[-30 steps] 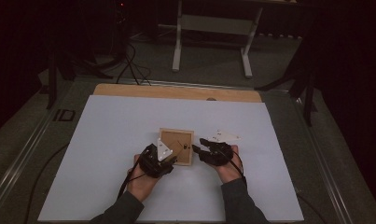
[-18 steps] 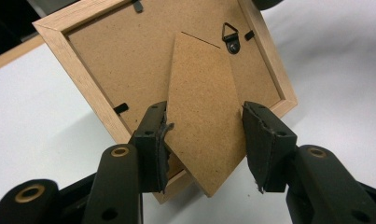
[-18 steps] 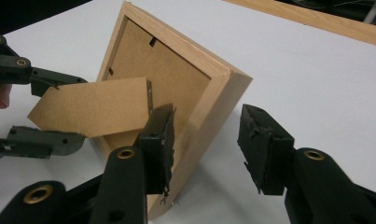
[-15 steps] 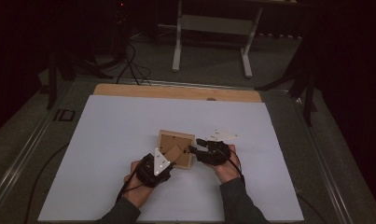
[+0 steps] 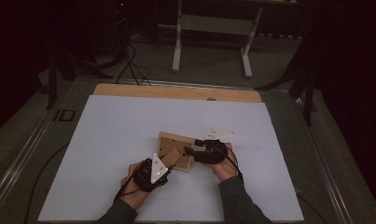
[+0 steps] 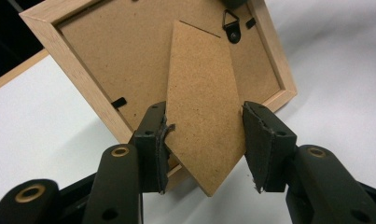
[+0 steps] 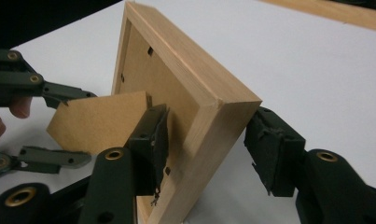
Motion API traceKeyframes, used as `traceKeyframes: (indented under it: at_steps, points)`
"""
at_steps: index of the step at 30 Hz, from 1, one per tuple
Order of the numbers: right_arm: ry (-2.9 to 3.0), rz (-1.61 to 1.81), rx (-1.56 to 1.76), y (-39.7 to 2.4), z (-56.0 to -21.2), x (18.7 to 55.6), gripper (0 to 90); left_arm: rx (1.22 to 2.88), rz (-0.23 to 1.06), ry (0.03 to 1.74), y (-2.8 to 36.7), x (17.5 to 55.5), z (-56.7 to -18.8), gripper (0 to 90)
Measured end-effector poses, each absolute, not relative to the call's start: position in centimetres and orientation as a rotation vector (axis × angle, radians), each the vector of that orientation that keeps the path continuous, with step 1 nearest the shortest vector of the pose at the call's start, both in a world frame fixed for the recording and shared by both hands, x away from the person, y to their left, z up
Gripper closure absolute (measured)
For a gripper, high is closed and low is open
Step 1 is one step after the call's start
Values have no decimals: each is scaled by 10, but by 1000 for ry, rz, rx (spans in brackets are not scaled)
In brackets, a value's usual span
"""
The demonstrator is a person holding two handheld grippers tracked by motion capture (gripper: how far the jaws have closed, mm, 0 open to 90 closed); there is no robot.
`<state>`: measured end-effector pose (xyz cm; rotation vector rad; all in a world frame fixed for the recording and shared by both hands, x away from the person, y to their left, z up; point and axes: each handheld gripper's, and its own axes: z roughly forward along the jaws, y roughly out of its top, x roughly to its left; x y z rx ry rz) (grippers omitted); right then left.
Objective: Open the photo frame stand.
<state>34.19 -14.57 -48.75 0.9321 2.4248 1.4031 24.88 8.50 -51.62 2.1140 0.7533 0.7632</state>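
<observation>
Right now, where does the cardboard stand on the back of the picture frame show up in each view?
High view: the cardboard stand sits centre-low, sticking out of the wooden frame toward the left gripper.
Left gripper view: the stand is central, between the jaws.
Right gripper view: the stand is at left, behind the near jaw.
Shared landmark: the frame's pale wooden edge.

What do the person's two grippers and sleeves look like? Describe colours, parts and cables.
Both the left gripper and right gripper are black, each topped by a grey three-cornered plate. Brass-coloured rivets mark the jaw arms. Dark cables trail back over dark grey sleeves.
</observation>
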Motion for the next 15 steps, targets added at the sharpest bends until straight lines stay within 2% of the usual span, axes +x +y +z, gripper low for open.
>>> traceKeyframes:
  at_steps: [9,12,15]
  points:
    - [2436,1441,904,-146,-487,341,515,2118,721,766,88,249,-515,532]
    - [2436,1443,896,-147,-487,341,520,2116,661,780,91,251,-514,517]
    - [2434,1447,892,-146,-487,340,524,2098,547,816,95,255,-512,490]
